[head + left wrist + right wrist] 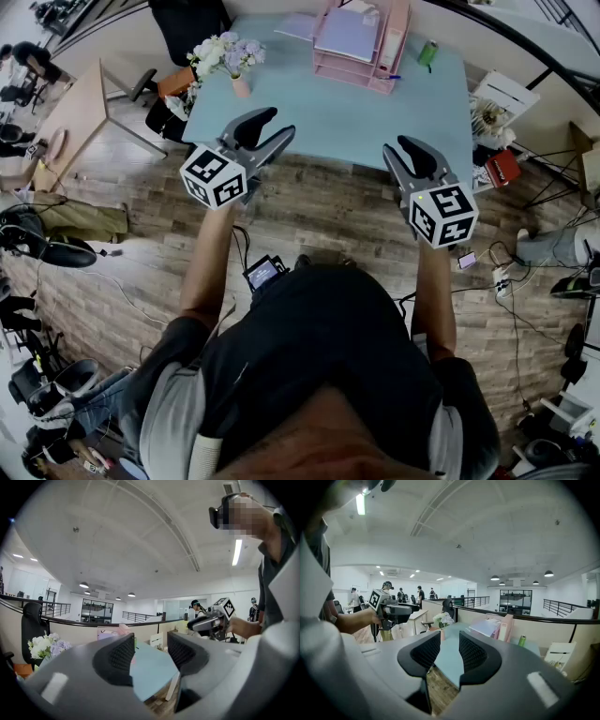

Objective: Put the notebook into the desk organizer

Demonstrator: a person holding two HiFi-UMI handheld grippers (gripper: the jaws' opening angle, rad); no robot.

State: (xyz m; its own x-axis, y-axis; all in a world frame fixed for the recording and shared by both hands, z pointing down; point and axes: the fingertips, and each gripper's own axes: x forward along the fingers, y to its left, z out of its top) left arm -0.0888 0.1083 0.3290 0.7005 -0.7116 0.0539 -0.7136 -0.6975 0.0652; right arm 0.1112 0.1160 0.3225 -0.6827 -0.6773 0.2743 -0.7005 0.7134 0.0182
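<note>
**Not yet begun: both grippers empty, short of the surface**

The person stands at the near edge of the light-blue surface with a gripper in each hand. The left gripper has its jaws partly apart, and its own view shows only the surface and floor between them. The right gripper is likewise partly open and holds nothing. Both hover over the near edge, well apart from the things at the far side.

There the pink organizer stands, with a lavender notebook lying flat on its top tray. A paler flat thing lies on the surface just to its left. The views do not settle which of the two the task means.

As a judgement, nothing has been done so far: the reach across, the grasp and the placing into a compartment all remain.
</note>
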